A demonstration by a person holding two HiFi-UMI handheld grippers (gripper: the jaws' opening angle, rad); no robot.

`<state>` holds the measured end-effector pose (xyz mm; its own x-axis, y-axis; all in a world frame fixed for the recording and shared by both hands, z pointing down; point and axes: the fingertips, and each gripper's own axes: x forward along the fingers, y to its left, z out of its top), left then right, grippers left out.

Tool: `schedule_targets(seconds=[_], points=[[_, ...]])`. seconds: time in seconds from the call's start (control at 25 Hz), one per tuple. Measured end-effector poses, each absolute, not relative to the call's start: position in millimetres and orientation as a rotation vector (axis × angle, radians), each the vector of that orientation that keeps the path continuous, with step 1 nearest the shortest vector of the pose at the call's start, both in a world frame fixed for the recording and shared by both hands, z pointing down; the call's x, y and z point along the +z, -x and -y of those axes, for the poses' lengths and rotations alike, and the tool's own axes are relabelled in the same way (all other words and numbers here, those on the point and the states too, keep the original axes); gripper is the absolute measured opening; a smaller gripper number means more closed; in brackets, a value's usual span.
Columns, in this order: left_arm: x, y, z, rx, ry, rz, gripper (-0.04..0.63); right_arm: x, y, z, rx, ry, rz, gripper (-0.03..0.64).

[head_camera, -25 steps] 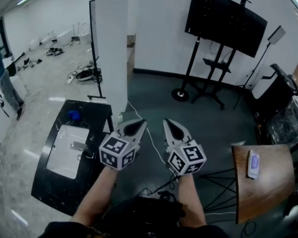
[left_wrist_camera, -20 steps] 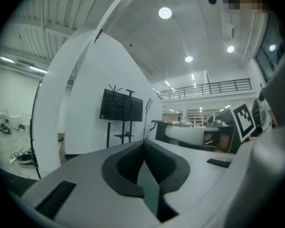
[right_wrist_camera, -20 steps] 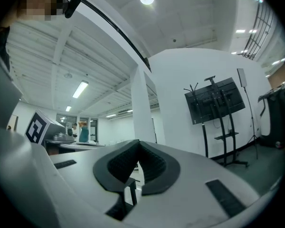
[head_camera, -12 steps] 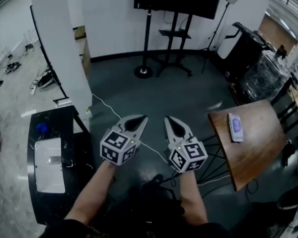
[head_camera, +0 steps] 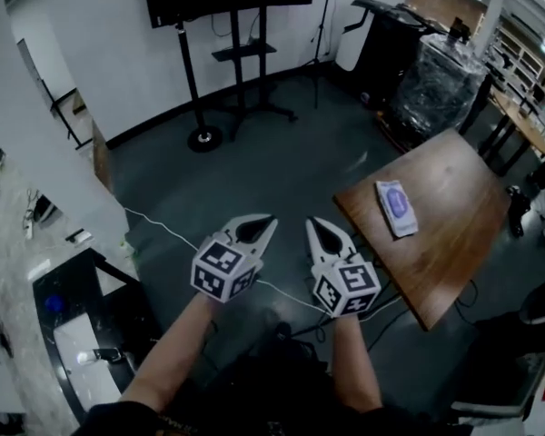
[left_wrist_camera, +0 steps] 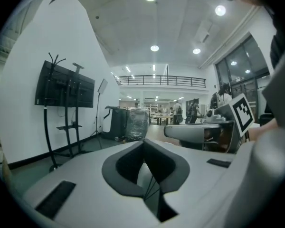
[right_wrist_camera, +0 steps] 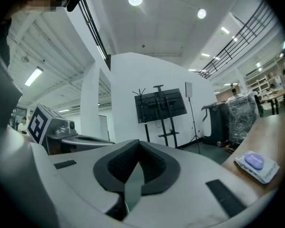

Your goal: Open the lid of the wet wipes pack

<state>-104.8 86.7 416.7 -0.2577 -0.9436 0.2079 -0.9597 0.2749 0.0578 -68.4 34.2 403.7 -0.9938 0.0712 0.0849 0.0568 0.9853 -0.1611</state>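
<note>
Wet wipes pack (head_camera: 396,207) flat on table (head_camera: 459,243), right of frame.
My L gripper (head_camera: 271,219) & R gripper (head_camera: 311,222) lower centre, jaws pressed together, both empty.

I hold the left tongs (head_camera: 272,219) and right tongs (head_camera: 312,223) side by side, both closed, tips toward 12 o'clock; my forearms (head_camera: 171,352) enter from 6 o'clock.

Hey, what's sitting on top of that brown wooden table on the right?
Only the wet wipes pack, lying flat near an edge of the table with its purple lid facing up. The rest of the tabletop shows bare wood. Anything beneath the pack is covered.
</note>
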Motion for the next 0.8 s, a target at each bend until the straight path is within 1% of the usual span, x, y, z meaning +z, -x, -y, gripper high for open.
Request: schedule_targets(seconds=[0.32, 0.8], points=[[424, 103, 26, 0.205, -1.953, 2.196, -0.005, 406, 55, 72, 0.249, -0.137, 3.038, 0.011], [433, 87, 164, 0.326, -2.226, 1.918, -0.005, 405, 33, 188, 0.236, -0.499, 3.018, 0.011]])
